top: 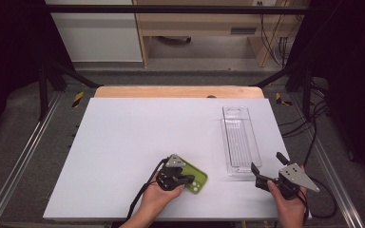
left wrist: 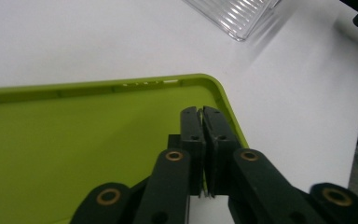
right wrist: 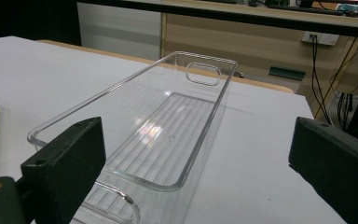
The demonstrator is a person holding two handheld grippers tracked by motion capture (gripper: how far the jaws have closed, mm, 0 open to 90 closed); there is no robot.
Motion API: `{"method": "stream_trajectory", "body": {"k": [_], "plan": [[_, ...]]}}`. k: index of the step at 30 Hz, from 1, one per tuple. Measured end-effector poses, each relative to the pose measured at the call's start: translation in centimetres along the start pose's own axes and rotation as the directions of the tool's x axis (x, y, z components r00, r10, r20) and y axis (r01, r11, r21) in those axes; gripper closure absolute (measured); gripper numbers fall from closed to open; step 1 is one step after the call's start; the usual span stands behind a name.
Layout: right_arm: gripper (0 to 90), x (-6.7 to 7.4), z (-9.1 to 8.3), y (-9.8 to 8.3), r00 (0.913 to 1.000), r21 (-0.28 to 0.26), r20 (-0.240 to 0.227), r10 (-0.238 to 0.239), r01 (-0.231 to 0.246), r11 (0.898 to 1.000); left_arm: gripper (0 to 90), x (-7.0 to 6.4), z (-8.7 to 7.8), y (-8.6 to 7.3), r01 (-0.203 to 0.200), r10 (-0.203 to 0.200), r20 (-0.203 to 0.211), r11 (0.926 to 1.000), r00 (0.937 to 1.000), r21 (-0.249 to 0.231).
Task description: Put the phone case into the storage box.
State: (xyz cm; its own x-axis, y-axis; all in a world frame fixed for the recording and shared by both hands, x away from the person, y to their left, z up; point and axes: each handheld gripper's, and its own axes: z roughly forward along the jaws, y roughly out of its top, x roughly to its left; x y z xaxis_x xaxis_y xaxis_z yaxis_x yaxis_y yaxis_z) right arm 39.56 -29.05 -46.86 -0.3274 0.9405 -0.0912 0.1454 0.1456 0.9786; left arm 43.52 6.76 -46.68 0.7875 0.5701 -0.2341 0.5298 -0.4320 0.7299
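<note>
- High view: above near table edge, facing forward and down over whole white table (top: 123,142).
- Left gripper view: very close, looking down onto green case (left wrist: 74,154).
- Right gripper view: low, along clear tray (right wrist: 168,121); shares case and tray with the others.

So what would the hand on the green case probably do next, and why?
Probably lift it toward the clear tray. The left gripper looks shut on the green phone case at its rim, and the right gripper waits open at the tray's near end.
</note>
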Motion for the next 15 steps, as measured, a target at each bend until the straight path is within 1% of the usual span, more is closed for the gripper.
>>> {"method": "stream_trajectory", "body": {"k": [1,2,3,4,5,6,7,8,9,10,11,12,13,14,15], "plan": [[4.2,0.0,0.0,0.0,1.0,0.0,-0.001,0.002,-0.002,1.0,85.2,-0.1,-0.1,0.0,-0.018,0.018,-0.016,0.9998,0.9997,-0.008],[4.1,0.0,0.0,0.0,1.0,-0.005,0.002,0.003,-0.003,1.0,76.3,-0.1,-0.4,-0.1,-0.042,0.04,-0.039,0.9983,0.9984,-0.04],[4.0,0.0,-0.1,0.1,1.0,-0.007,0.0,0.007,-0.007,1.0,71.6,-0.1,-0.4,-0.1,-0.042,0.04,-0.039,0.9983,0.9984,-0.04],[4.0,0.0,-0.1,0.1,1.0,-0.007,0.0,0.007,-0.007,1.0,71.6,0.0,-0.5,-0.1,-0.043,0.04,-0.047,0.9975,0.9981,-0.056],[3.9,0.1,-0.2,0.1,1.0,-0.006,-0.004,0.009,-0.009,1.0,64.5,0.2,-0.7,-0.2,-0.057,0.051,-0.07,0.9949,0.9962,-0.083],[3.9,0.1,-0.2,0.1,1.0,-0.006,-0.004,0.009,-0.009,1.0,62.2,0.2,-0.7,-0.2,-0.057,0.051,-0.07,0.9949,0.9962,-0.083],[3.7,0.2,-0.2,0.2,0.9999,-0.009,-0.008,0.012,-0.012,1.0,59.3,0.3,-1.1,-0.4,-0.095,0.082,-0.118,0.9894,0.9896,-0.11],[3.7,0.2,-0.2,0.2,0.9999,-0.009,-0.008,0.012,-0.012,1.0,56.2,0.3,-1.1,-0.4,-0.095,0.082,-0.118,0.9894,0.9896,-0.11],[3.5,0.3,-0.2,0.3,0.9998,-0.013,-0.016,0.009,-0.009,1.0,53.1,0.3,-1.3,-0.5,-0.098,0.083,-0.122,0.9876,0.9891,-0.123],[3.5,0.3,-0.2,0.3,0.9998,-0.013,-0.016,0.009,-0.009,1.0,53.1,0.4,-1.5,-0.6,-0.096,0.079,-0.126,0.9857,0.9889,-0.138],[3.5,0.5,-0.2,0.4,0.9996,-0.015,-0.027,0.007,-0.007,1.0,44.9,0.7,-2.0,-0.9,-0.105,0.081,-0.15,0.9814,0.9854,-0.161],[3.5,0.5,-0.2,0.4,0.9996,-0.015,-0.027,0.007,-0.007,1.0,43.2,0.7,-2.0,-0.9,-0.105,0.081,-0.15,0.9814,0.9854,-0.161],[3.5,0.6,-0.2,0.5,0.9995,-0.014,-0.031,0.005,-0.005,1.0,41.4,0.9,-2.3,-1.1,-0.095,0.067,-0.152,0.9785,0.9861,-0.183],[3.5,0.6,-0.2,0.5,0.9995,-0.014,-0.031,0.005,-0.005,1.0,39.2,0.9,-2.3,-1.1,-0.095,0.067,-0.152,0.9785,0.9861,-0.183],[3.4,0.8,-0.2,0.5,0.9993,-0.012,-0.036,0.007,-0.007,1.0,36.4,1.1,-2.6,-1.3,-0.084,0.054,-0.151,0.9768,0.9871,-0.197]]}}
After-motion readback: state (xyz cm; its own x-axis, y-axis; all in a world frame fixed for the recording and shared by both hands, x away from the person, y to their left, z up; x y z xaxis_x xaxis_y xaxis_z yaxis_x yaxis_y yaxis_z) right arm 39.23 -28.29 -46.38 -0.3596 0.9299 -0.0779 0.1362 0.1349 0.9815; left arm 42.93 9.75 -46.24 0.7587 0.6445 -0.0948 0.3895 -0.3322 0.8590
